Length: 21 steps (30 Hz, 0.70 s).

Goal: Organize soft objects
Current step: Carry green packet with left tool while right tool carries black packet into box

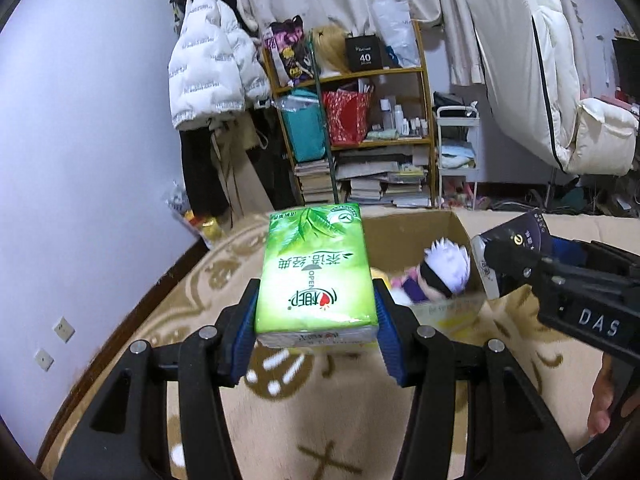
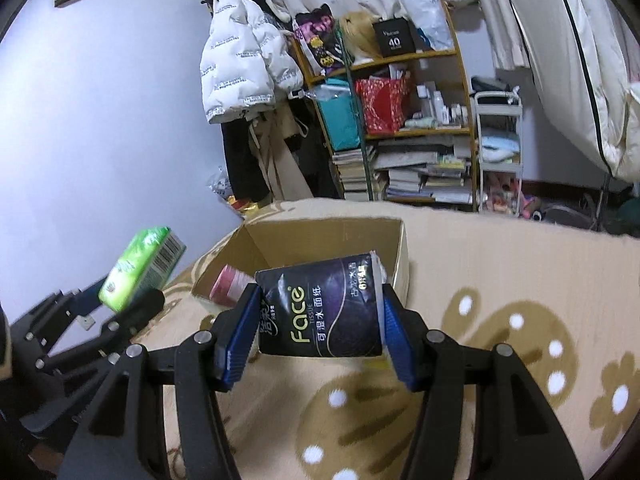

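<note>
A bright green tissue pack (image 1: pixel 316 276), printed with tea leaves and its label upside down, sits clamped between the blue pads of the left gripper (image 1: pixel 316 320), jaws partway closed on its sides, just short of the open cardboard box (image 1: pixel 460 224) on the beige patterned blanket (image 1: pixel 160 320). The right gripper (image 2: pixel 318 328) pinches a dark purple "Face" tissue pack (image 2: pixel 320 308) the same way, in front of the box. A white-haired plush doll (image 1: pixel 436 276) lies inside the box.
</note>
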{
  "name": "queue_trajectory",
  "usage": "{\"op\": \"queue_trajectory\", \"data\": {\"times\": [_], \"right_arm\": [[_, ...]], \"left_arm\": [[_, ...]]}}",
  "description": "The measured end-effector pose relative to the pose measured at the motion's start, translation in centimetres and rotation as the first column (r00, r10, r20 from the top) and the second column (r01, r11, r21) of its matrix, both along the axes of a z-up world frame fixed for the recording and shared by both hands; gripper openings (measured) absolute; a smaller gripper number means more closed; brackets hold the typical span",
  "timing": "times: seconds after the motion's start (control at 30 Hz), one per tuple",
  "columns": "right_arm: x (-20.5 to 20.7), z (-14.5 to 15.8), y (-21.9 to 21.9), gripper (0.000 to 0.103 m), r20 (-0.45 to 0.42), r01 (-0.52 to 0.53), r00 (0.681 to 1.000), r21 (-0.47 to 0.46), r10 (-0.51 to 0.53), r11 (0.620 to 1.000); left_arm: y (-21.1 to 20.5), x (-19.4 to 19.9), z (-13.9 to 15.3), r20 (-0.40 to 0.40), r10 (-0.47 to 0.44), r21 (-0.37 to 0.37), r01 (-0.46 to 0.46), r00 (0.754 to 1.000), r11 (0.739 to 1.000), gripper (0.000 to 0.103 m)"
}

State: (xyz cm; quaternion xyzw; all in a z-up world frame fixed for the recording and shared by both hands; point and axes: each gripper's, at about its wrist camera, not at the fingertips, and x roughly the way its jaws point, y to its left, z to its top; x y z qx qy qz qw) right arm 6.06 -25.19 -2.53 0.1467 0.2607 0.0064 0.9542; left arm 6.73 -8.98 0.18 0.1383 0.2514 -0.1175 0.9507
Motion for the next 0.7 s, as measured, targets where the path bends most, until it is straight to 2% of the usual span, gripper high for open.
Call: {"op": "queue_trajectory", "data": {"times": [0.1,0.37,0.6,0.7], "right_arm": [[0.5,0.5,0.1,0.062,0.009,0.005,1.000,-0.041,-0.004,0.999],[2.4,0.7,-0.6,0.062,0.009,-0.003,1.000,-0.068,0.004,0.998],[4.6,0.4,-1.1,0.062,0.001,-0.017,1.000,-0.087,0.017,0.996],[5.4,-0.1,-1.2,0.062,-0.008,-0.028,1.000,-0.106,0.028,0.994]], "left_arm": [[0.3,1.1,0.9,-0.026,-0.006,-0.034,0.005,1.000,0.999,0.051],[0.1,4.2,1.9,-0.001,-0.010,0.001,0.010,1.000,1.000,0.051],[0.2,6.7,1.1,-0.008,-0.014,0.011,0.014,1.000,1.000,0.052],[0.4,7.9,0.5,-0.044,-0.015,-0.015,0.014,0.999,1.000,0.052]]}}
